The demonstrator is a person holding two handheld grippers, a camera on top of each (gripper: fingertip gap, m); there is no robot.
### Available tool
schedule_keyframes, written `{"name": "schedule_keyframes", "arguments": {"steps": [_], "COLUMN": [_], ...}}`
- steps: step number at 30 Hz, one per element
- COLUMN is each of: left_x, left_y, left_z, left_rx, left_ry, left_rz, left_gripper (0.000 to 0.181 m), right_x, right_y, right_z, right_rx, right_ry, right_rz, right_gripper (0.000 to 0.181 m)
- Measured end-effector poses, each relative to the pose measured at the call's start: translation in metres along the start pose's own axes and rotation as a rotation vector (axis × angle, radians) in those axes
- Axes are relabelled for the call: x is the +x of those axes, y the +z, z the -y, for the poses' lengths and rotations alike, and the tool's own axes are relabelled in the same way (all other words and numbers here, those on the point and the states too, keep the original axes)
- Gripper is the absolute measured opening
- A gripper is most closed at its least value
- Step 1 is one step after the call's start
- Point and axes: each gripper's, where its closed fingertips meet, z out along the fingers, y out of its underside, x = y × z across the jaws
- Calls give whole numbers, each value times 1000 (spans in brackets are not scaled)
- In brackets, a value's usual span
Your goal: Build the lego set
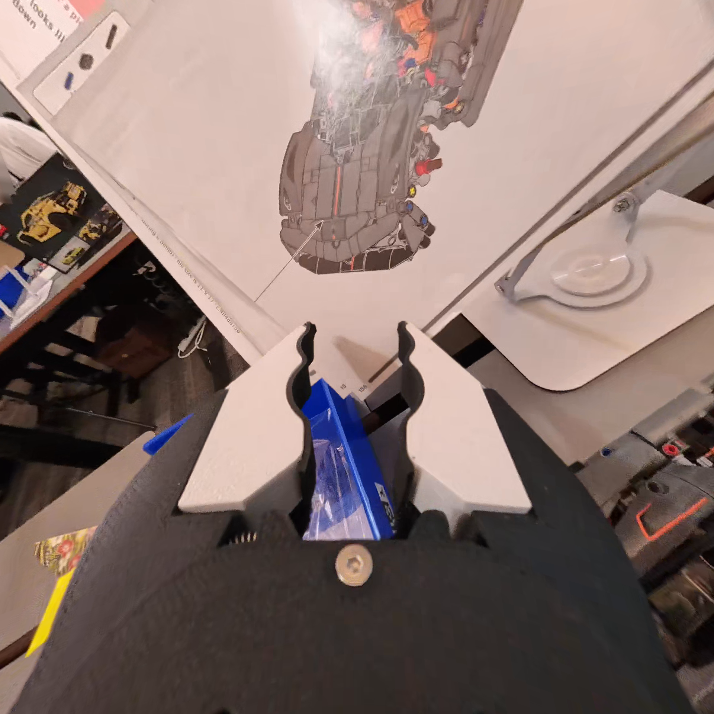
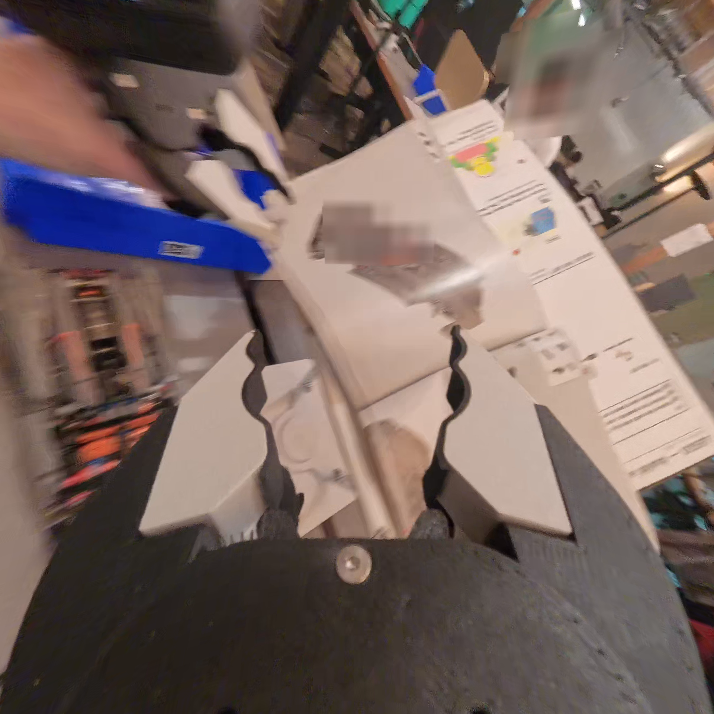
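My left gripper [image 1: 355, 328] is open, its white fingers [image 1: 255, 425] over the near edge of an open instruction booklet [image 1: 232, 162] that shows a grey car drawing [image 1: 347, 193]. A blue bin [image 1: 347, 444] with a clear plastic bag in it shows between the fingers, close under them; I cannot tell if they touch it. My right gripper [image 2: 353, 336] is open and empty above the booklet [image 2: 386, 347]. This view is blurred. It shows the left gripper [image 2: 247, 181] at the end of the blue bin [image 2: 116, 228].
A white stand base [image 1: 599, 270] sits right of the booklet. A dark grey and orange lego model [image 1: 664, 502] lies at the right edge. A printed sheet [image 2: 560, 309] lies beside the booklet. A box with yellow vehicles [image 1: 58, 216] is on another table far left. Some 20 centimeters of space lies between my two pairs of fingers.
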Motion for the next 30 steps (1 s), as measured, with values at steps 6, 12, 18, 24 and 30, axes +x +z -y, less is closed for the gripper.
{"name": "schedule_keyframes", "arguments": {"steps": [6,12,18,24,30], "left_x": [-1,4,9,4,-3], "left_y": [3,7,9,6,5], "left_z": [3,0,1,0,-4], "left_rx": [64,89,139,169,180], "left_ry": [-99,-125,-161,-183,-229], "left_rz": [-14,-25,-39,-37,-32], "left_gripper": [42,42,43,42,41], "right_x": [82,74,67,57,53], "right_y": [107,136,138,141,139], "right_z": [-23,-41,-43,-42,-42], "right_rx": [-152,-207,-222,-239,-221], "right_ry": [27,11,4,-38,-30], "right_rz": [-107,-59,-32,17,58], "right_gripper": [107,82,65,41,5]}}
